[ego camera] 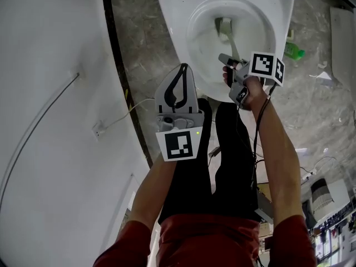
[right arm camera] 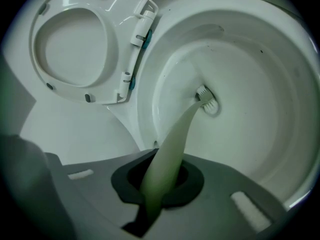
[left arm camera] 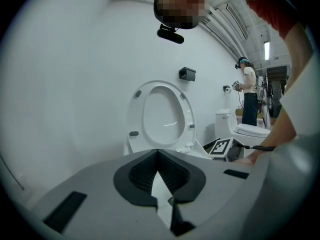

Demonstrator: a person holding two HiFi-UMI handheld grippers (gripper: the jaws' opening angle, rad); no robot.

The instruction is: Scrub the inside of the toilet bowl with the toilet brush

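The white toilet bowl (ego camera: 194, 15) is at the top of the head view, its seat and lid (right arm camera: 70, 49) raised. A pale green toilet brush (ego camera: 225, 29) reaches down into it. In the right gripper view its handle (right arm camera: 175, 144) runs from the jaws to the white bristle head (right arm camera: 207, 100), which rests against the bowl wall (right arm camera: 260, 84) low inside. My right gripper (ego camera: 225, 60) (right arm camera: 160, 184) is over the bowl's front rim, shut on the brush handle. My left gripper (ego camera: 182, 68) (left arm camera: 157, 156) hangs left of the bowl, shut and empty, facing the raised seat (left arm camera: 162, 111).
A white wall (ego camera: 50, 121) with a thin cable (ego camera: 33, 127) fills the left. A green bottle (ego camera: 293, 52) lies on the floor right of the toilet. My legs (ego camera: 211, 166) stand before the bowl. A second toilet (left arm camera: 250, 131) and another person (left arm camera: 247, 91) are farther off.
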